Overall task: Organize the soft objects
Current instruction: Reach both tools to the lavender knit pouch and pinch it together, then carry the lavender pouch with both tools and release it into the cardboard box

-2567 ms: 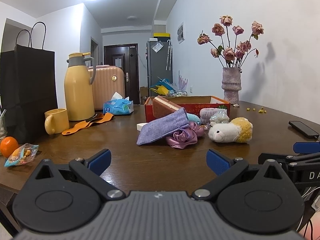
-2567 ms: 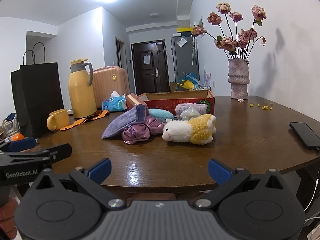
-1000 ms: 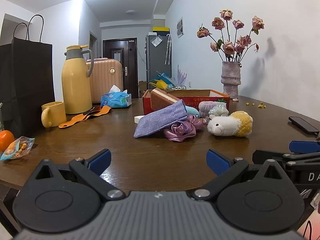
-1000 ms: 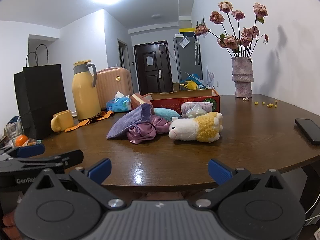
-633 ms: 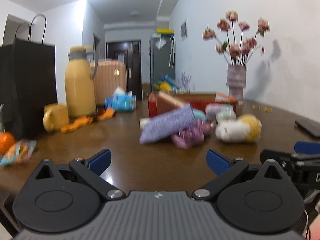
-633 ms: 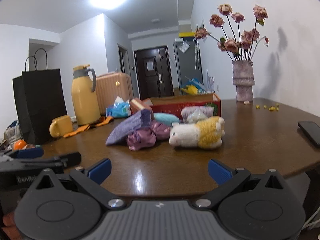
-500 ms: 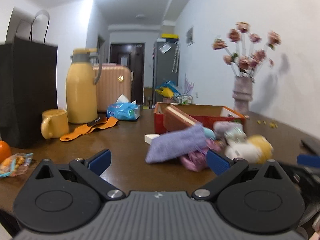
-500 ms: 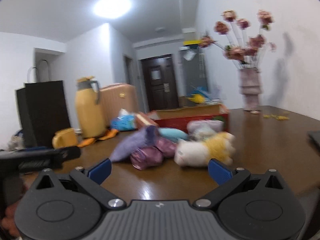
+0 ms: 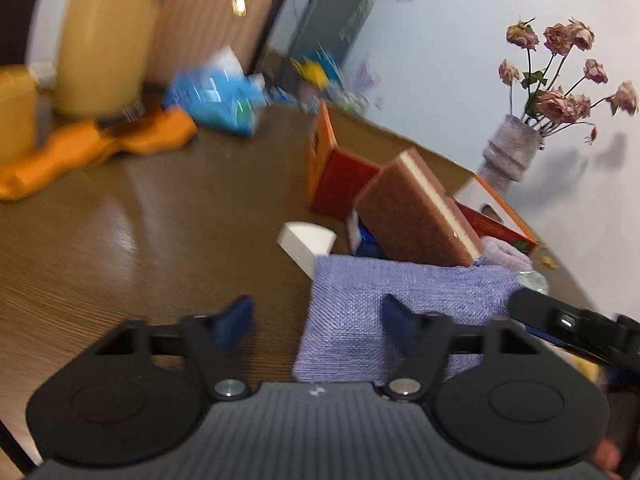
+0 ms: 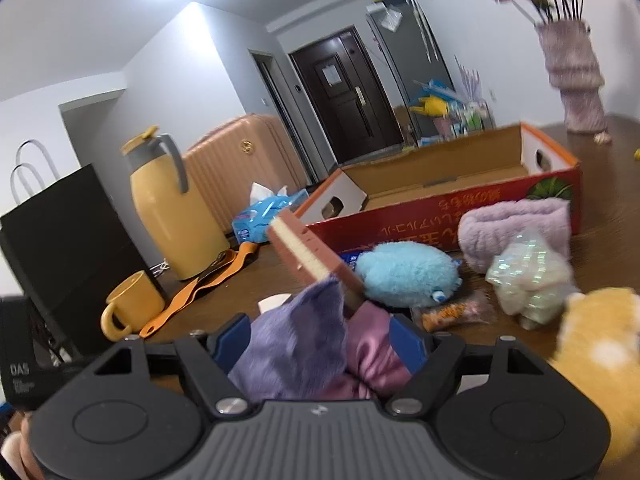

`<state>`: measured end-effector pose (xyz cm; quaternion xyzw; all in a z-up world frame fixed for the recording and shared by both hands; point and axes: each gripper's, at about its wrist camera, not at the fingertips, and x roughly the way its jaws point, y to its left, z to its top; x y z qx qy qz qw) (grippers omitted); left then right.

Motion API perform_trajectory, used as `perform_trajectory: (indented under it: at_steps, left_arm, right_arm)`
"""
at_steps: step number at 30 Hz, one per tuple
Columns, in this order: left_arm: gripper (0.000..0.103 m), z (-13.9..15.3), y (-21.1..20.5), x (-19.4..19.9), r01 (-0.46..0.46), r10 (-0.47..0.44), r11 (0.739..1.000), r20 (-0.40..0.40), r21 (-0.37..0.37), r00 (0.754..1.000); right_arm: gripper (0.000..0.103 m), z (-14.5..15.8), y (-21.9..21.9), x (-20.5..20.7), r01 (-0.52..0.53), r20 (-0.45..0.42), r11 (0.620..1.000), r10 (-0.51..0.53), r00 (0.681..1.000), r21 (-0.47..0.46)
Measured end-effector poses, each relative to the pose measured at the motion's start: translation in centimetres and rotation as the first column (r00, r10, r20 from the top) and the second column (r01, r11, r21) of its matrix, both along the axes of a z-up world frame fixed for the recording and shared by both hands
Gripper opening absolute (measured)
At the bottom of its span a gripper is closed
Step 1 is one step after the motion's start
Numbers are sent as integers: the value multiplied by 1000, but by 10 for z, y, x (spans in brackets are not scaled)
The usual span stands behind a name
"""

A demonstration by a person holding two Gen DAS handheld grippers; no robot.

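Observation:
A lavender cloth pouch (image 9: pixel 404 304) lies on the wooden table (image 9: pixel 140 216) with a brown sponge block (image 9: pixel 416 216) leaning on it. My left gripper (image 9: pixel 316 320) is open, its right finger over the pouch's left edge. My right gripper (image 10: pixel 320 340) is open with the lavender pouch (image 10: pixel 296 344) and a pink satin scrunchie (image 10: pixel 372 356) between its fingers. Beyond lie a blue plush (image 10: pixel 404 274), a lilac fuzzy band (image 10: pixel 516 232), an iridescent soft ball (image 10: pixel 528 276) and a yellow plush (image 10: pixel 600 356). An open red cardboard box (image 10: pixel 460 208) stands behind them.
A yellow thermos (image 10: pixel 168 208), yellow mug (image 10: pixel 132 312), orange strap (image 10: pixel 208 280), blue tissue pack (image 10: pixel 264 212) and black paper bag (image 10: pixel 60 248) are on the left. A vase of dried roses (image 9: pixel 516 148) stands at the back right. A white block (image 9: pixel 308 240) lies by the pouch.
Both grippers have moved forward from the table's near edge to the pile. The pouch now sits at the left gripper's finger and between the right gripper's fingers.

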<state>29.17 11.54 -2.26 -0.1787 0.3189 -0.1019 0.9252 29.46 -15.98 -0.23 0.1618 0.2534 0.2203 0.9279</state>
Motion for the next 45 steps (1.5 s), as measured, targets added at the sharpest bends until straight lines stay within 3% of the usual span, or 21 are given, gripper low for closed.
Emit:
perform_trajectory:
  at_steps: [2,3,4,5,6,8,13,17,23,27,31,36,40,42,43,44,45]
  left_arm:
    - [42,-6,5,7,46,-47,997,-12,-65,999]
    - [37,-8,6,7,60,-62,994,-15,-87,998]
    - [25,-8,6,8,69,-70,992,-13,-102,997]
    - [14,-7,5,8,68,-69,992,-9,-106,998]
    - [10,-6,3,6,55,-56,994,-8,-95,998]
    - [5,-3,1,1,43,-44,995,-7,-90,999]
    - [5,36,-12,-46,74,-65,995,122,-68,990]
    - [4,62,-31,-70,114,-106,993,180,-31,978]
    - [4,112,-55,-35,160,-154,987,252,-3,955]
    - [4,142,-71,29,148,-164,986,286,77,944]
    - [4,147,-83,116,153,-179,980,238,125,955]
    - [4,120,-91,235,92,-113,984,137,152,984]
    - [5,69,-97,303,61,-73,962,37,268,997]
    - [15,50,-96,320,37,-47,956,28,291,998]
    - [29,47,-94,325,22,-24,955,5,297,1000]
    - [47,48,-92,328,22,-17,959,-20,283,1000]
    - [54,51,-91,325,34,-38,962,9,270,999]
  right_arm:
    - [58,-4,3,12,-18,1,1000,18,1000,11]
    - [43,-7,4,16,-36,-2,999,36,999,16]
    - [26,-9,5,19,-51,-10,998,51,999,22]
    - [18,-11,7,22,-63,-17,998,63,998,28]
    - [9,-13,8,24,-63,-20,998,63,998,27]
    - [7,-14,10,23,-63,-19,998,64,998,24]
    - [6,10,-3,-9,-79,75,997,77,994,16]
    - [6,31,-24,-37,-92,107,995,88,990,37]
    - [6,70,-52,-18,-86,157,995,78,985,49]
    - [6,104,-60,49,-105,150,993,97,984,45]
    - [6,119,-58,139,-109,69,993,106,992,38]
    - [6,99,-42,268,-86,-81,996,85,993,-16]
    - [10,50,-27,359,-57,-221,995,37,975,-83]
    - [20,31,-16,387,-75,-274,985,31,961,-154]
    - [36,23,-11,397,-73,-302,981,15,953,-182]
    - [41,18,-8,401,-71,-307,977,6,952,-200]
    - [46,16,-5,401,-66,-296,974,-1,955,-217]
